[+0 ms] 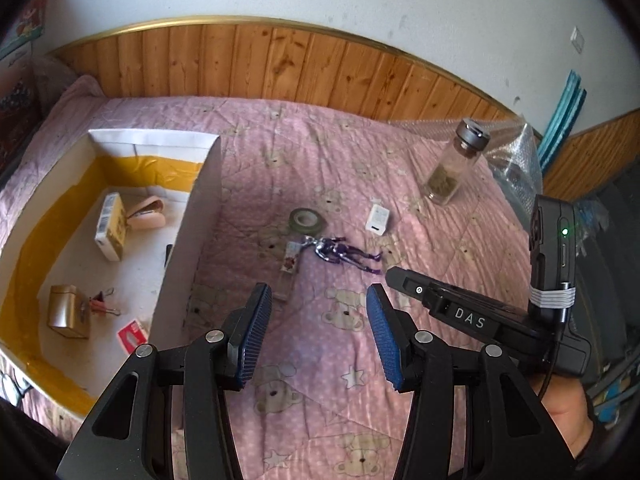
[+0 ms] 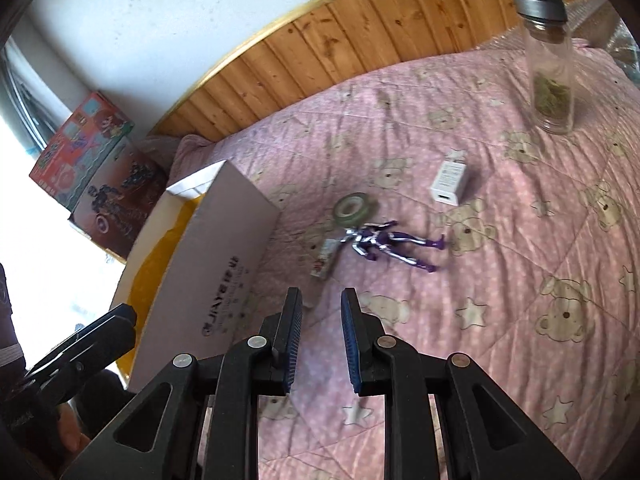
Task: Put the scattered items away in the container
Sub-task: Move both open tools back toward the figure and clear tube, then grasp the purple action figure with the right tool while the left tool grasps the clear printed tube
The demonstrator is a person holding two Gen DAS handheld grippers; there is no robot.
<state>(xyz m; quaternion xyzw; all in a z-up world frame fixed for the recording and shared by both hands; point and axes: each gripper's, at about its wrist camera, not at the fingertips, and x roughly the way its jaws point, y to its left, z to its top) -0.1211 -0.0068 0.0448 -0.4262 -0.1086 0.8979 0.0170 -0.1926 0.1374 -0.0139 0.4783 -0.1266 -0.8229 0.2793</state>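
Five loose items left on the pink bear-print quilt, all to the right of the white cardboard box: a purple and silver action figure, a roll of greenish tape just behind it, a small clear packet touching the figure's head end, a white charger block well apart to the right, and a tall glass bottle standing upright near the wooden panelling. Already in the box: a yellow-and-white carton, a pink stapler, a gold box, binder clips and a red card.

Figure: probably light hard plastic, thin jointed limbs, likely to twist or slip if pinched by a leg; best taken across the torso. Tape roll: light, stiff, easy across the rim. Charger: smooth, compact, best across the flat faces. Bottle: the heaviest and most fragile, slick glass; best gripped low on the body, kept upright.

Left gripper: spread wide, blue ribbed pads clear of everything, nothing between them, hovering over the quilt short of the packet and figure.

Right gripper: parted only narrowly, nothing held or touched, aimed toward the packet and figure from beside the box wall.
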